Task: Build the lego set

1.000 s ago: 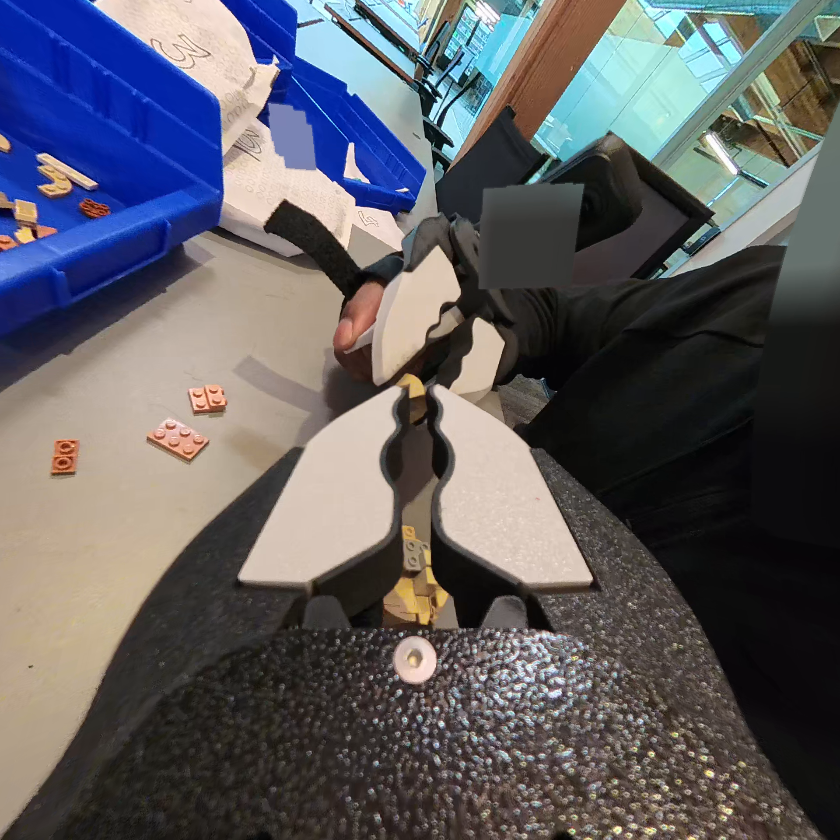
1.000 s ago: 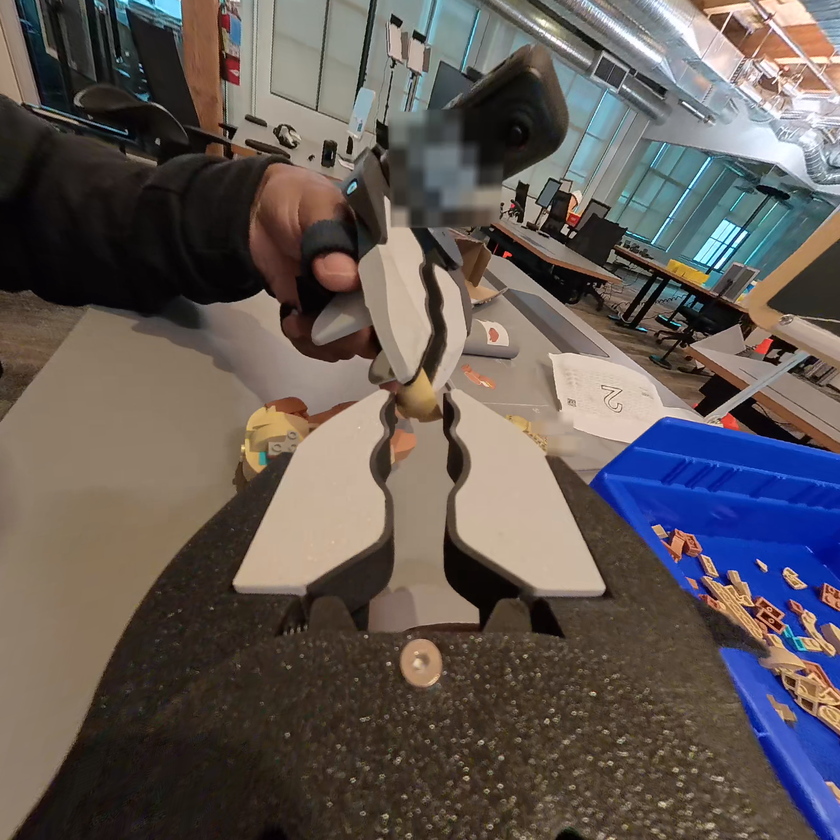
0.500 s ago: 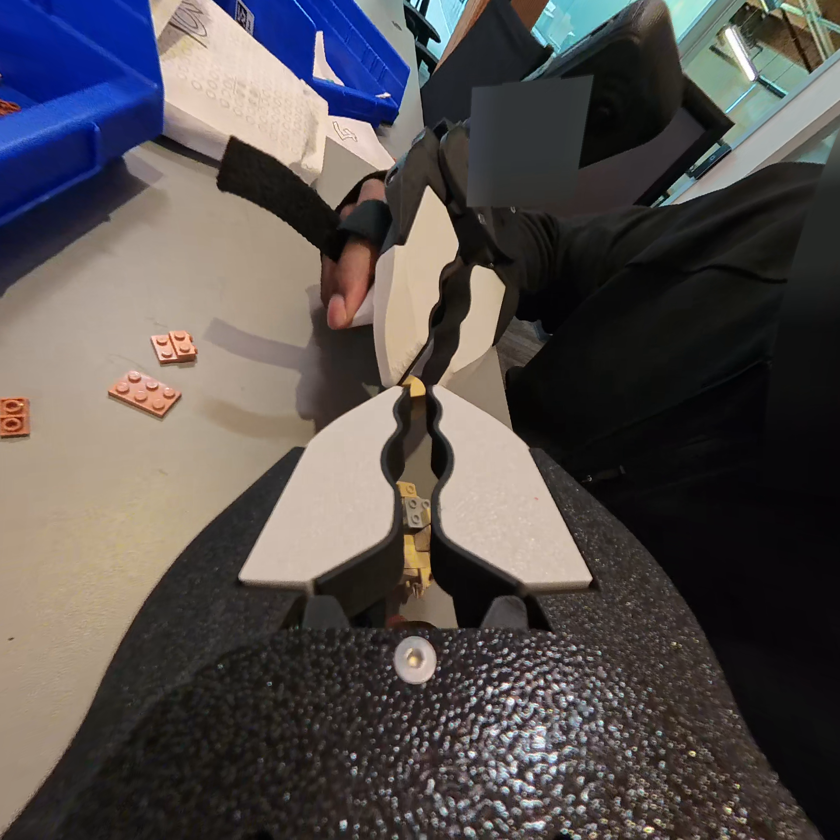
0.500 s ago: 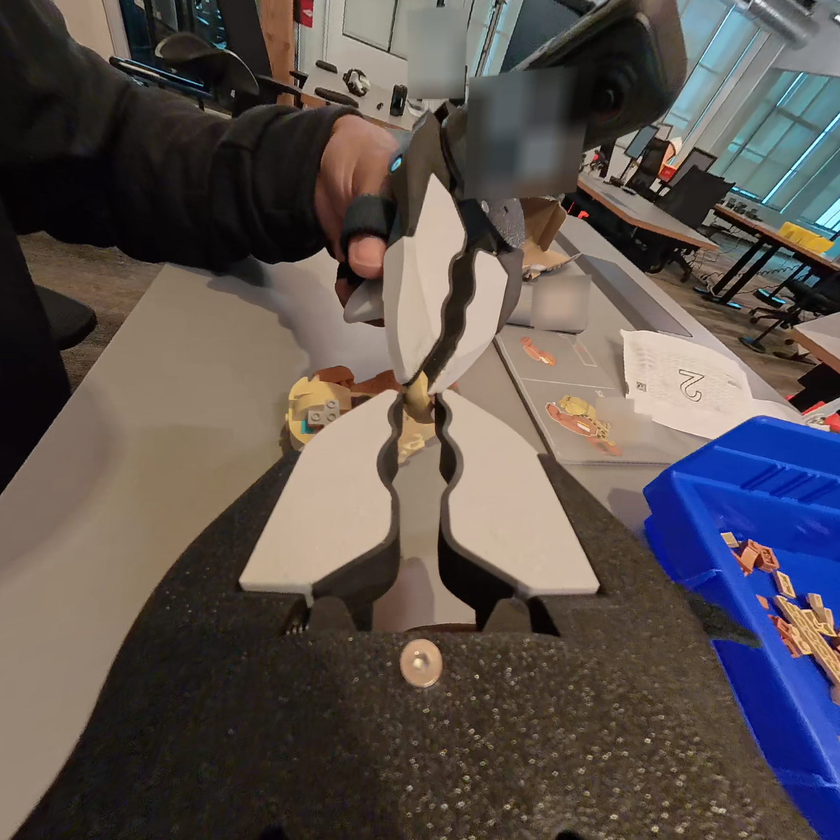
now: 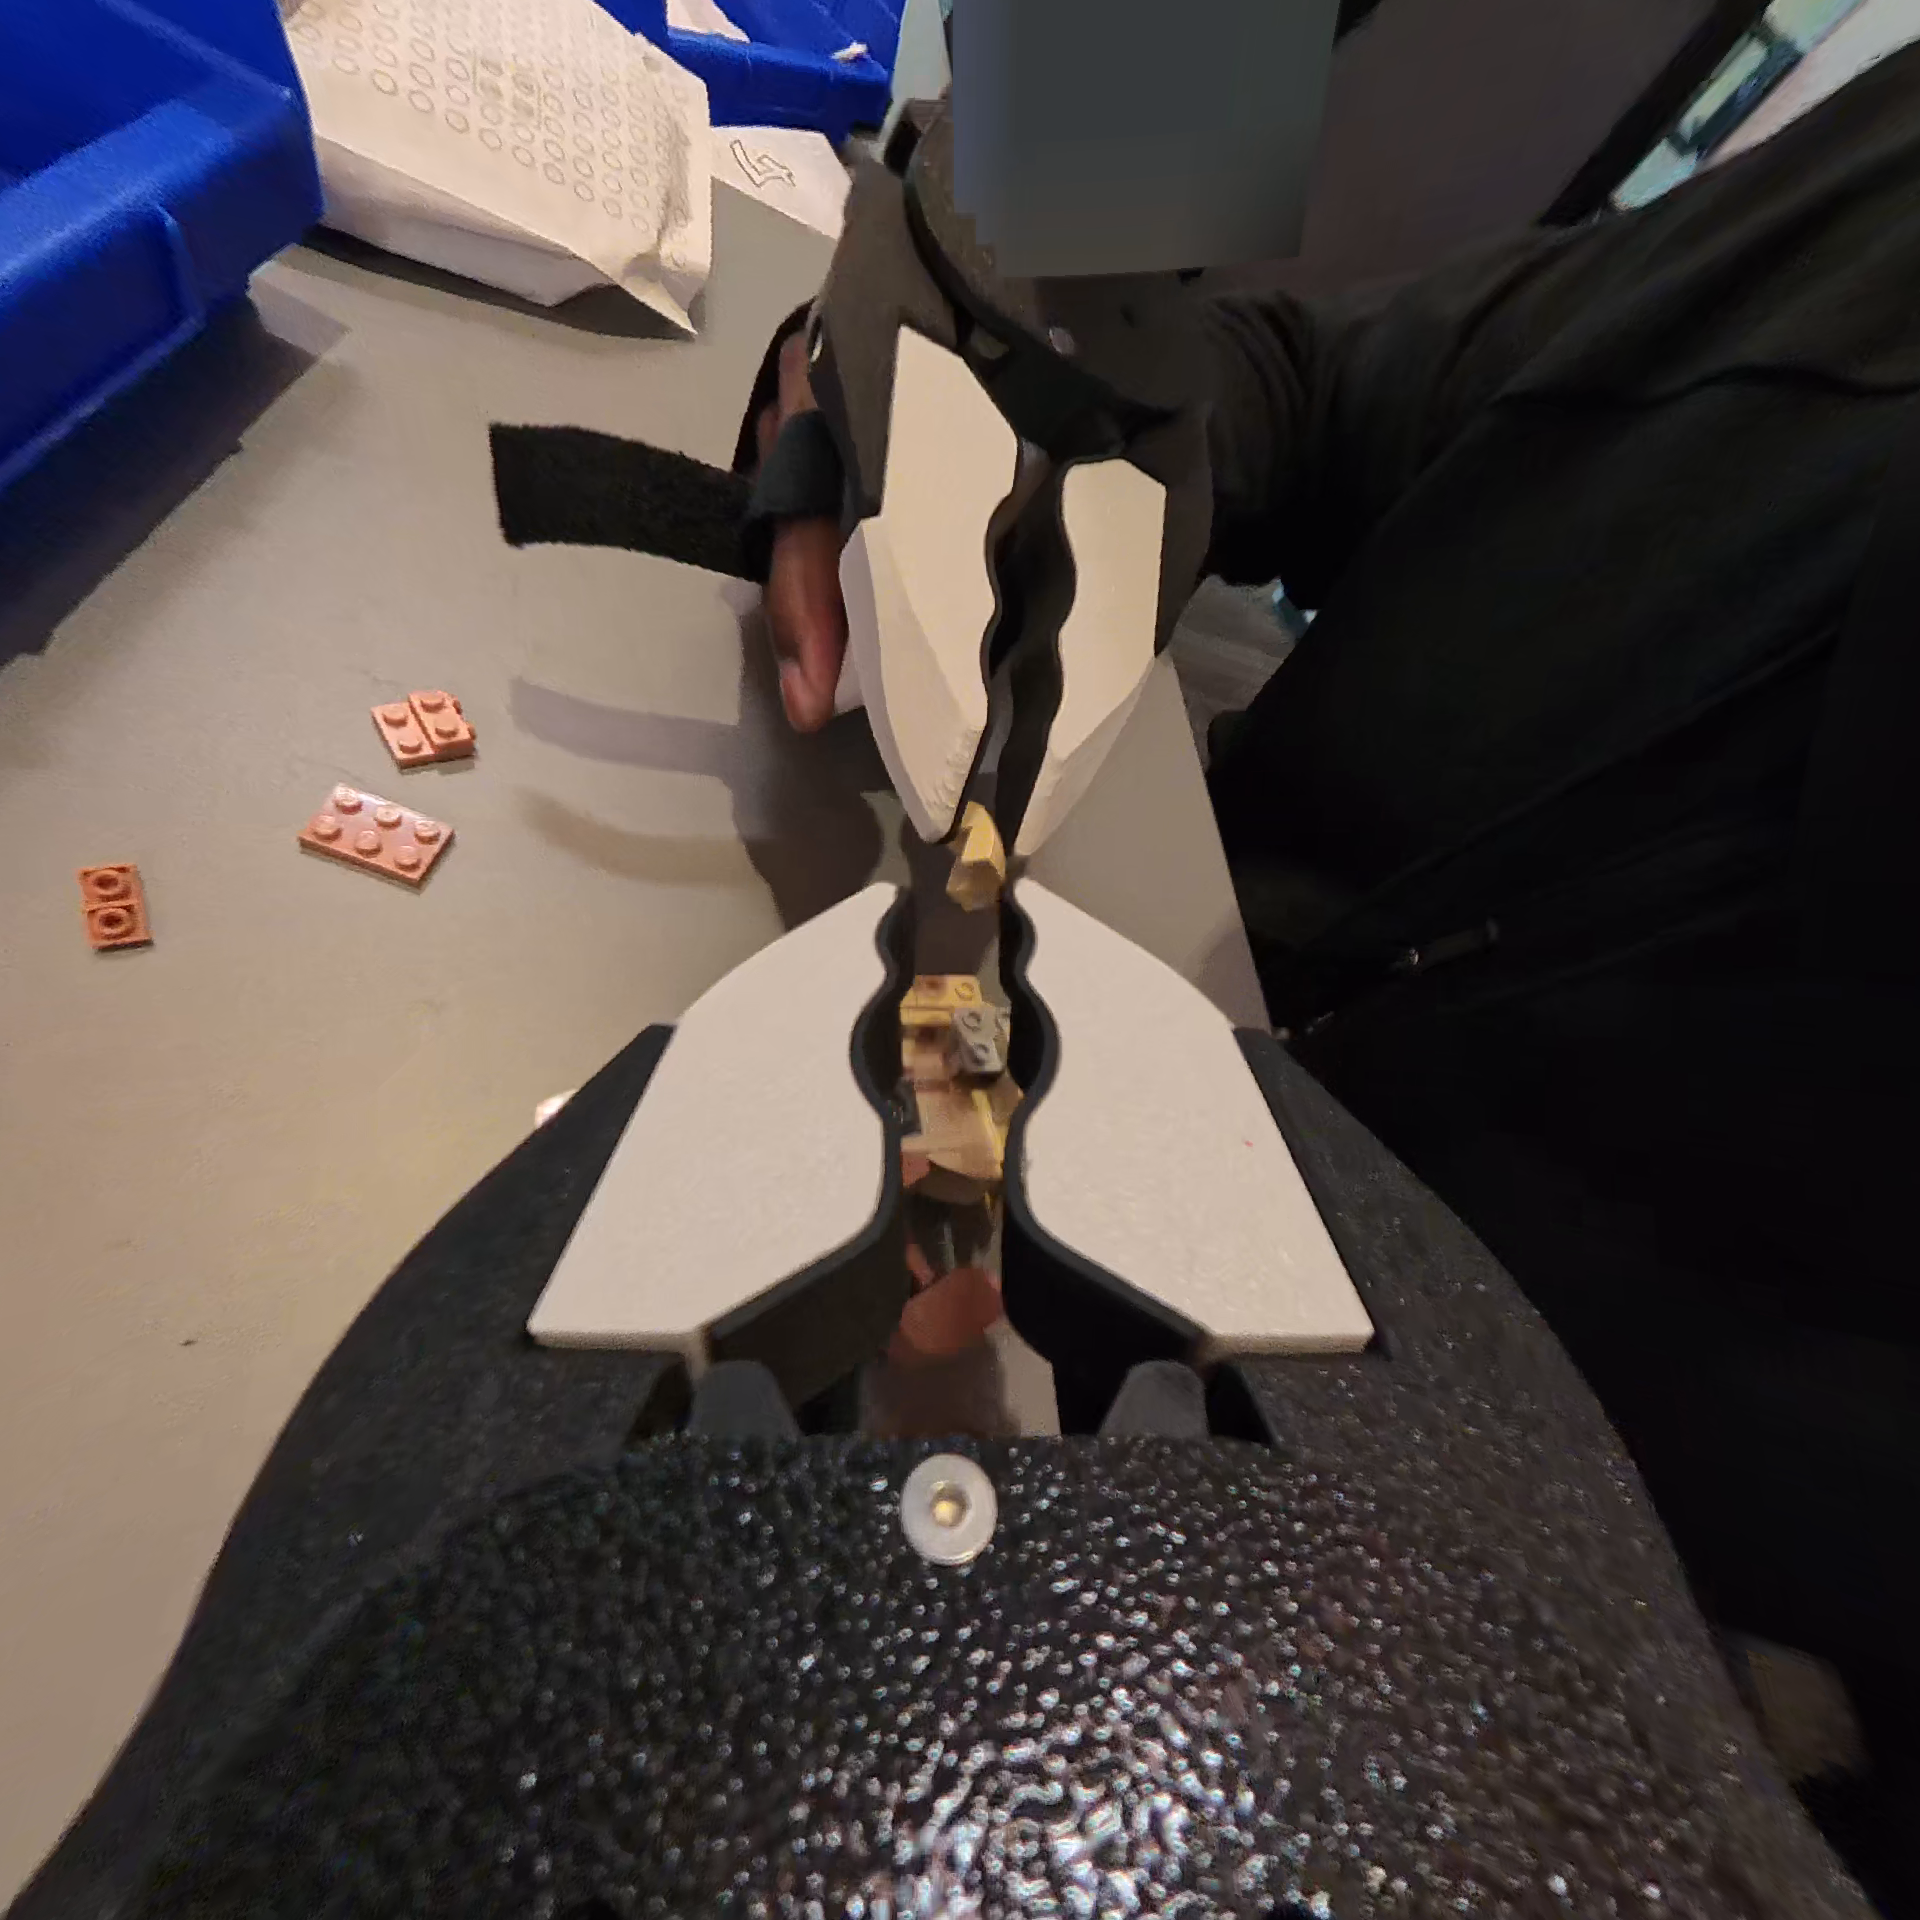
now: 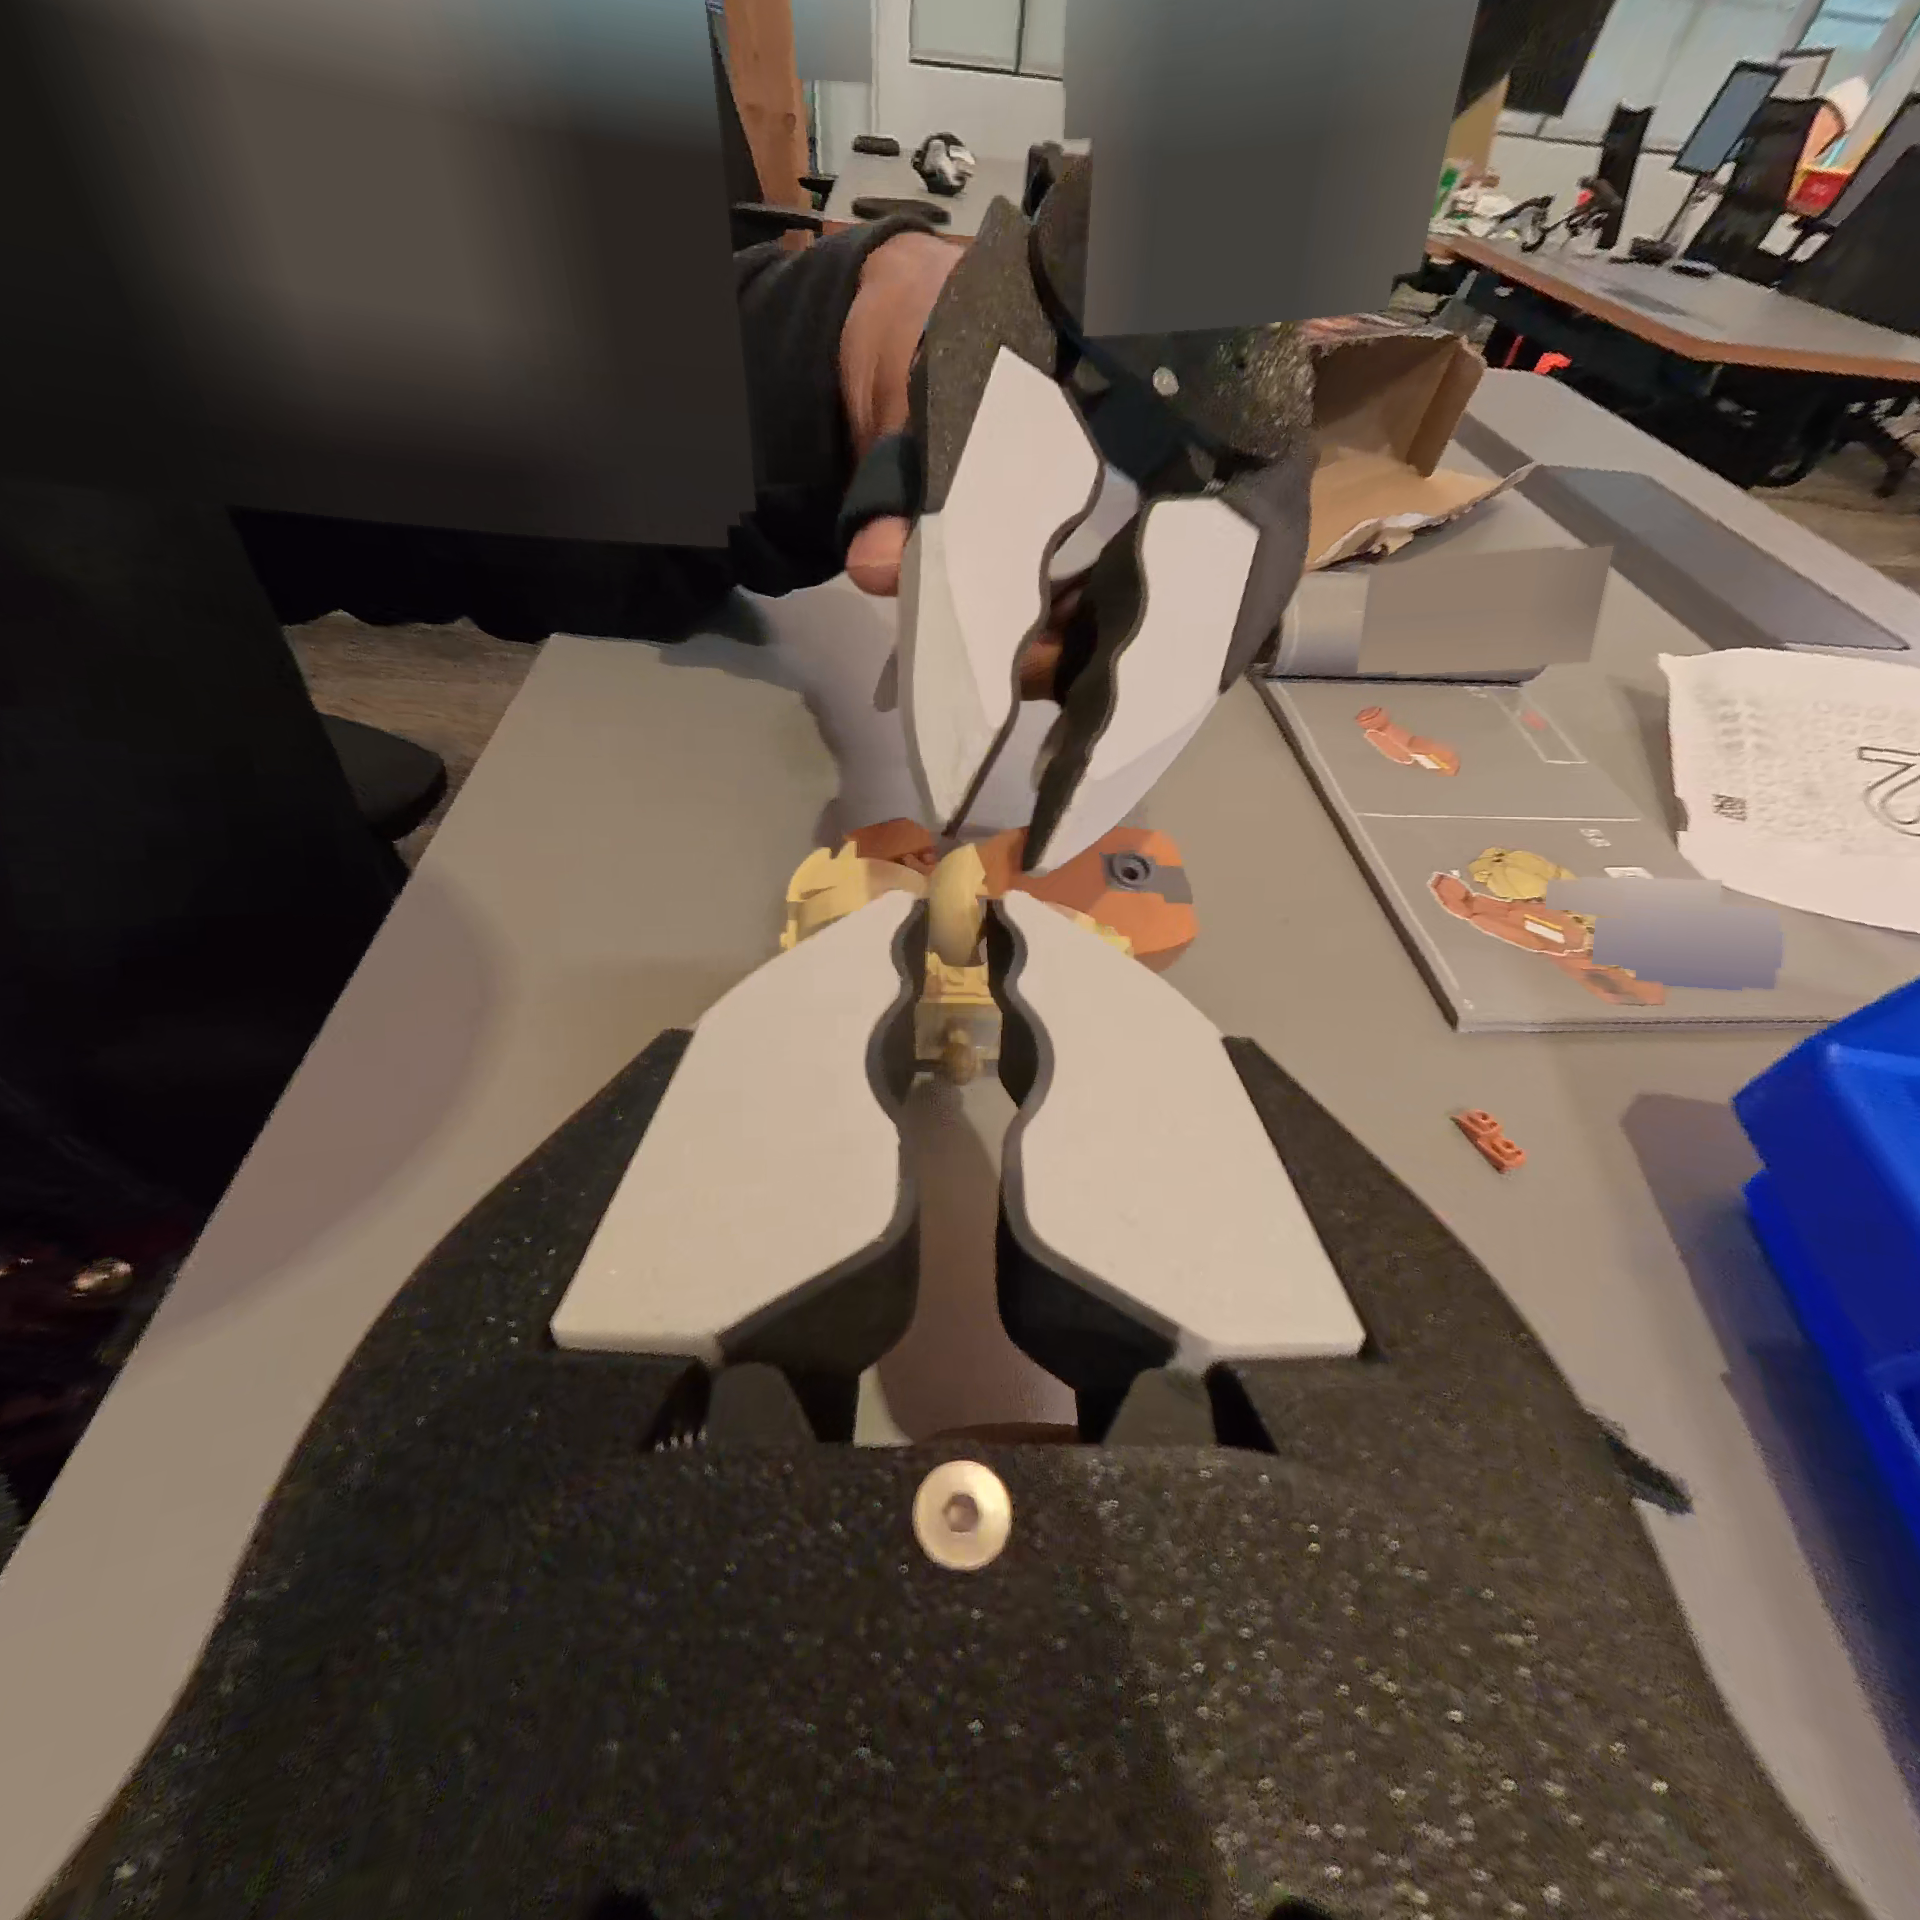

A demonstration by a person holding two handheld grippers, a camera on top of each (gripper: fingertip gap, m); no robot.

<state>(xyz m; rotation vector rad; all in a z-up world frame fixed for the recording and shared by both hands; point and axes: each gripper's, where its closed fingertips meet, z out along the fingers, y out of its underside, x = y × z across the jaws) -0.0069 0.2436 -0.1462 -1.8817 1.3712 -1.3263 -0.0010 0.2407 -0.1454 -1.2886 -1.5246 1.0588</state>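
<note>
The small plates (image 5: 376, 836) on the grey table (image 5: 260, 1091) are reddish-brown. The bin (image 6: 1849, 1174) is bright blue, and the half-built model (image 6: 1101, 904) is tan and brown.

Grey table (image 5: 260, 1091), brown plates (image 5: 376, 834) (three), booklet (image 6: 1455, 831), blue bin (image 6: 1849, 1195)

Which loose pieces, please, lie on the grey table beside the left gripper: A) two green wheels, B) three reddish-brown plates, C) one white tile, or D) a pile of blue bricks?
B: the left wrist view shows three reddish-brown plates lying flat and apart on the grey table, off to the side of the left gripper.
</note>
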